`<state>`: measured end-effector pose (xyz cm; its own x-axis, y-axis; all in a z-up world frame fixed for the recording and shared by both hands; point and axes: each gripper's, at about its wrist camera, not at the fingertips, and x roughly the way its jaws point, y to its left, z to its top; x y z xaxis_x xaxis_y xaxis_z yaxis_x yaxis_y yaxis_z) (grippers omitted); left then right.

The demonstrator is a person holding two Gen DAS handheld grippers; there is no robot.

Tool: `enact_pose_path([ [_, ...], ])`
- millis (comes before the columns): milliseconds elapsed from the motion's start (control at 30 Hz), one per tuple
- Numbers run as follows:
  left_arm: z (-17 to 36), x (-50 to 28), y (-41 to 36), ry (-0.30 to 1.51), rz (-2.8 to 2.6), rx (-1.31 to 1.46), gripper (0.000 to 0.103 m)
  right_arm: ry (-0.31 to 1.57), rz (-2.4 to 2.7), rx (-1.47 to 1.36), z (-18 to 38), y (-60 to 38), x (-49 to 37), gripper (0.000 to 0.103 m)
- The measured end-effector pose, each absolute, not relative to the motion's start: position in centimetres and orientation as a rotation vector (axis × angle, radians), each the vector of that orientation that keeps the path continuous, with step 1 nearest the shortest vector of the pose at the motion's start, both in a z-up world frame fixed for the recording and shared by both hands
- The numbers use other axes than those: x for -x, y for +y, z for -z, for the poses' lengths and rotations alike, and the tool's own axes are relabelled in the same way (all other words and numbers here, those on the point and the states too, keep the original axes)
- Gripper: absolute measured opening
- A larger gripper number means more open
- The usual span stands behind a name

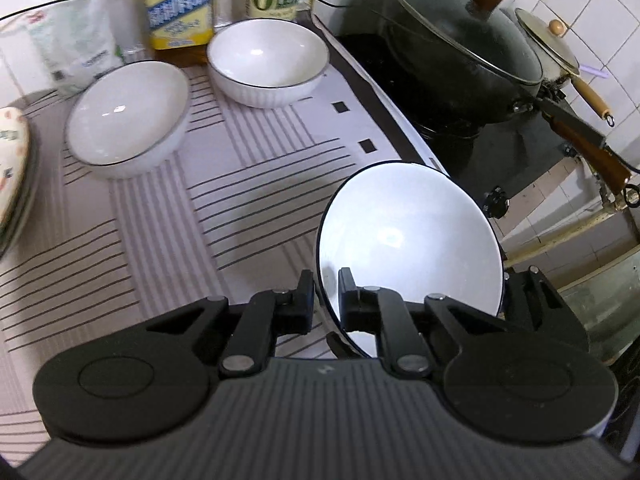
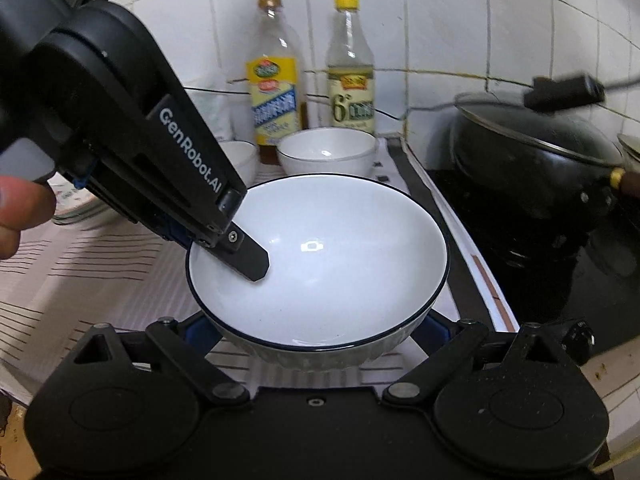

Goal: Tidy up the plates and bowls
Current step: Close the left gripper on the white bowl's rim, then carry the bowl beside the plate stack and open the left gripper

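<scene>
In the left wrist view, the left tool (image 1: 326, 300) is seen at the lower centre of the frame, closed narrow on the rim of a white bowl with a dark rim line (image 1: 408, 240); one finger is inside the wall, the other outside. The bowl is tilted and appears lifted off the striped mat (image 1: 240, 184) on the worktop.

In the right wrist view, the same bowl (image 2: 320, 264) fills the centre, with the left tool (image 2: 248, 262) entering from the upper left. The right tool (image 2: 316, 344) is set wide along the lower edge, its blue-padded fingers (image 2: 198, 332) flanking the bowl's underside; contact cannot be confirmed.

Further back, two white bowls (image 1: 128, 116) (image 1: 268, 60) are standing on the mat. Two bottles (image 2: 274, 76) (image 2: 351, 68) are noted against the tiled wall, and a lidded black wok (image 1: 460, 52) at the upper right.
</scene>
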<state>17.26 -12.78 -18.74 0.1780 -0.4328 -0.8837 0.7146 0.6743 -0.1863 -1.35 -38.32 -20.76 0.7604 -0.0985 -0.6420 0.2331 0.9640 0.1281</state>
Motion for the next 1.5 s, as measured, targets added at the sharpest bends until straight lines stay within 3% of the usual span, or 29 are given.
enact_pose_path([
  [400, 15.9, -19.8, -4.4, 1.123, 0.703, -0.229, 0.010, 0.646, 0.042, -0.133, 17.4, -32.7, -0.3, 0.098],
  [967, 13.4, -25.8, 8.5, 1.083, 0.452, -0.078, 0.010, 0.594, -0.254, -0.036, 14.6, -24.0, -9.2, 0.098],
  [1167, 14.9, -26.8, 10.4, 1.094, 0.389, -0.101, 0.011, 0.587, -0.320, -0.040, 15.5, -21.8, -11.2, 0.098],
  [1500, 21.8, -28.2, 13.6, 1.193, 0.288, -0.083, 0.011, 0.673, -0.408, -0.054, 21.5, -17.9, -12.4, 0.098],
])
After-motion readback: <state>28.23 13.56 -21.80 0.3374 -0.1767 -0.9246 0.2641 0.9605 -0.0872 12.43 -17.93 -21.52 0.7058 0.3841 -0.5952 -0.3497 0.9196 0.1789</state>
